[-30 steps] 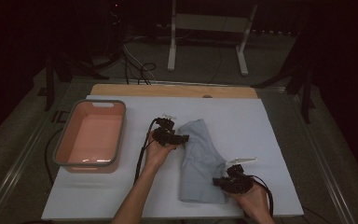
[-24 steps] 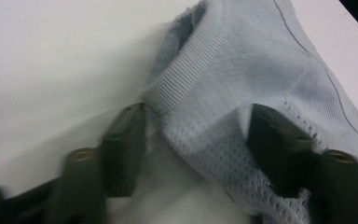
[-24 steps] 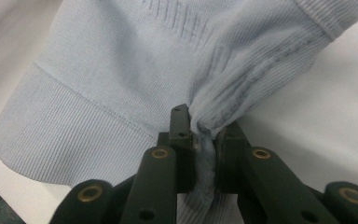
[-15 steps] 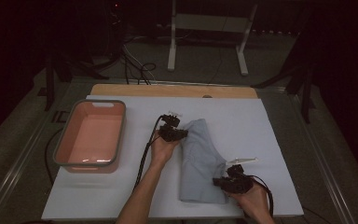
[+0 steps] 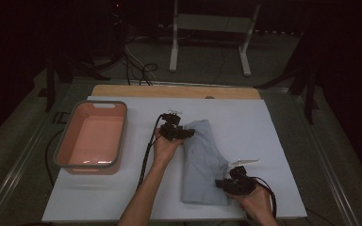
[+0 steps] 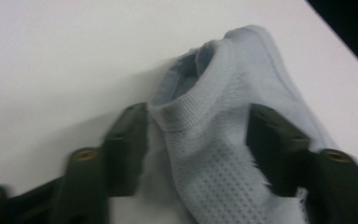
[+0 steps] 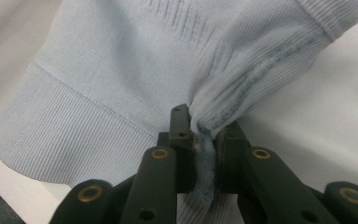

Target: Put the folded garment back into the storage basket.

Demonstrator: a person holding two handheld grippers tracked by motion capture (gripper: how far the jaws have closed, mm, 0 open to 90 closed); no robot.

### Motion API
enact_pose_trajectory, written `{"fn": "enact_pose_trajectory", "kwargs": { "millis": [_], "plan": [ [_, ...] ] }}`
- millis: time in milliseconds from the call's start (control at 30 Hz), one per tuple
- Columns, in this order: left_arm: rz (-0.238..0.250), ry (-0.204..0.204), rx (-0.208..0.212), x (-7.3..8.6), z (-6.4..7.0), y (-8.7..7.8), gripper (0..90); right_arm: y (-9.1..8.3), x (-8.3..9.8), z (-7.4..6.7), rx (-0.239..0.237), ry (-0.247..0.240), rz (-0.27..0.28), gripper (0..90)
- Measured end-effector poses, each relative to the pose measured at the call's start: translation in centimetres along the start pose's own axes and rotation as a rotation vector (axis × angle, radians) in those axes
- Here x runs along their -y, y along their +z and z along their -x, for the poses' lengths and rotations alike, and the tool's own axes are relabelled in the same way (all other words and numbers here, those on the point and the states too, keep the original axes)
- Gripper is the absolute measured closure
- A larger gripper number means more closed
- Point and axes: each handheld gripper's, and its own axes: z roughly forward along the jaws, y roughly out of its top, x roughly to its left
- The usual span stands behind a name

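The pale blue knitted garment (image 5: pixel 202 162), lying on the white table sheet (image 5: pixel 273 141) toward its near right corner, has just been released by the left gripper (image 6: pixel 198 135), jaws reopened astride its collar, while the hem is pinched tight by the right gripper (image 7: pixel 204 135), so the fold looks underway.

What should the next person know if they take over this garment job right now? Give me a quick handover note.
Right tool: shut on the ribbed hem of the light blue knit garment, at its near end.
Left tool: jaws have just been opening; they stand apart astride the far edge, not pressing it.
Garment lies folded lengthwise on the white board; the pink tub sits at the left, nothing in it.
Done: the lengthwise fold, seemingly.
Left: probably regrip the far end and finish folding.
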Motion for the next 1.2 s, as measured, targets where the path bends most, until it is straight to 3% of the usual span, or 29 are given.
{"fn": "enact_pose_trajectory", "kwargs": {
  "millis": [167,300,500,633,867,900,1200],
  "plan": [
    [-0.032,0.007,-0.002,0.8,0.4,-0.1,16.5,0.0,0.0,0.0,0.001,0.0,0.0,80.8],
    [-0.057,-0.004,0.024,1.6,0.4,0.3,15.9,0.0,0.0,0.0,0.003,0.0,0.001,80.7],
    [-0.093,0.008,0.026,2.1,0.5,1.4,20.2,0.0,0.0,0.0,0.001,0.004,-0.001,80.7],
    [-0.1,0.016,0.017,2.3,0.5,2.1,26.2,0.0,0.0,0.0,0.0,0.006,0.0,80.6],
    [-0.094,0.003,0.032,2.3,0.7,2.5,49.2,0.0,0.0,-0.1,0.003,0.007,-0.002,80.6],
    [-0.095,-0.003,0.045,2.3,0.8,2.7,49.2,0.0,0.0,-0.1,0.003,0.009,-0.001,80.6],
    [-0.112,-0.011,0.084,2.2,1.4,3.2,84.7,0.0,0.0,-0.1,0.006,0.008,-0.001,80.6]
  ]
}}
